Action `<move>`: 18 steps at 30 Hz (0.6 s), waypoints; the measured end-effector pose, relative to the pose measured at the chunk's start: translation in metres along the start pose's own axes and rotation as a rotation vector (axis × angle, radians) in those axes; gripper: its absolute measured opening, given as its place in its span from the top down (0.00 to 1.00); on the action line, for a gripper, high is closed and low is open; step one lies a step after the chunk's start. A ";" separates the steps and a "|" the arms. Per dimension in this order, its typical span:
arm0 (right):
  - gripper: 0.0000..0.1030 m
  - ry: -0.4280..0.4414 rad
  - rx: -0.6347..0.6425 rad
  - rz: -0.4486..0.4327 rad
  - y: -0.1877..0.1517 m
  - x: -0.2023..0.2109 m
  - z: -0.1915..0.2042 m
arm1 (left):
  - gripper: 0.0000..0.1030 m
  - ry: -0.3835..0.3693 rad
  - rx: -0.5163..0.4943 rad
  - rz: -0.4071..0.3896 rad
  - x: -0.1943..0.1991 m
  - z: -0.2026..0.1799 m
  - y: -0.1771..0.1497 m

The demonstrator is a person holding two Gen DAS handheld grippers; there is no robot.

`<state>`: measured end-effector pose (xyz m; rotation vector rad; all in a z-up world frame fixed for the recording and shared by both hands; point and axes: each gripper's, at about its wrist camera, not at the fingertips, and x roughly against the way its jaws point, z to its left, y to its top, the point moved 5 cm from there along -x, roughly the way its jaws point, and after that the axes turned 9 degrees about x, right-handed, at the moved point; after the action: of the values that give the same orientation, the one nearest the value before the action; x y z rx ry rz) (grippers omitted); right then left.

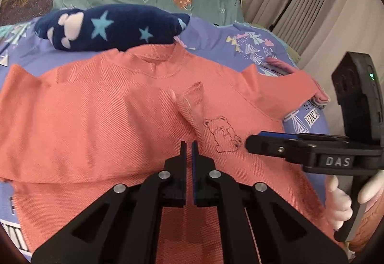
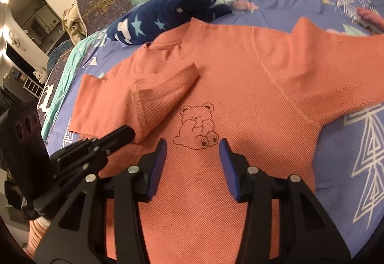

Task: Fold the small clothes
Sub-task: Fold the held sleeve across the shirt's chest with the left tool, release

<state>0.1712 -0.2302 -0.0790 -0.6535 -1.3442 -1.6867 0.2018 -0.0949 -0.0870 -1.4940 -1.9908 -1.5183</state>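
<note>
Currently the shirt [image 2: 240, 86] lies face up on the bedsheet [image 2: 360, 144], collar at 12 o'clock, bear print [image 2: 198, 128] mid-chest. One sleeve [image 2: 153, 88] is already folded in over the chest, cuff pointing at about 2 o'clock toward the collar; the other sleeve [image 2: 319, 60] is still spread out at 2 o'clock in the right wrist view.

Left gripper [image 1: 189, 146]: jaws together, only a sliver of gap, nothing between them, poised over the shirt beside the folded sleeve. Right gripper [image 2: 193, 146]: jaws roughly half open, empty, straddling the fabric just below the bear; contact with cloth can't be confirmed.

Risks, as judged:
- Left gripper is closed next to the folded sleeve; a brush sideways could flip the sleeve back open.
- Right jaws may pinch two layers or bunch the chest, skewing the next fold.
- Starry plush [image 2: 172, 16] touches the collar at 12 o'clock; it could snag a fold going up.
- Grippers sit close; a crossing move could clash.

Hidden: the hem is behind both grippers; the far cuff runs off the frame in the right view; a pink item [image 1: 319, 93] at 3 o'clock is unidentifiable.
</note>
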 end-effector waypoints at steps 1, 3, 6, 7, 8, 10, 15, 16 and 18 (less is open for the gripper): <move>0.55 -0.005 -0.010 0.005 0.000 -0.001 -0.002 | 0.97 -0.003 -0.001 0.006 -0.001 -0.001 -0.001; 0.55 -0.014 -0.008 0.002 0.002 -0.002 -0.002 | 0.97 0.000 -0.001 0.009 -0.001 0.000 -0.002; 0.54 -0.019 0.025 -0.012 0.008 0.001 0.007 | 0.97 0.008 0.017 -0.004 0.007 0.008 -0.003; 0.52 -0.014 0.034 -0.014 0.010 0.000 0.010 | 0.96 0.022 0.021 -0.010 0.012 0.013 -0.005; 0.49 -0.005 0.049 -0.015 0.012 -0.001 0.017 | 0.95 0.034 0.022 -0.015 0.015 0.016 -0.006; 0.47 0.001 0.077 -0.016 0.017 -0.007 0.031 | 0.92 0.071 0.026 -0.032 0.027 0.028 -0.011; 0.42 -0.008 0.120 0.020 0.021 -0.036 0.060 | 0.83 0.184 0.048 -0.088 0.060 0.063 -0.018; 0.42 -0.031 0.130 0.028 0.022 -0.044 0.063 | 0.82 0.199 0.067 -0.098 0.066 0.071 -0.018; 0.51 -0.118 0.141 0.033 0.025 -0.060 0.062 | 0.82 0.226 0.111 -0.119 0.077 0.087 -0.014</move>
<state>0.2159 -0.1542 -0.0974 -0.6978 -1.5120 -1.5319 0.1875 0.0211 -0.0813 -1.1247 -2.0227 -1.5184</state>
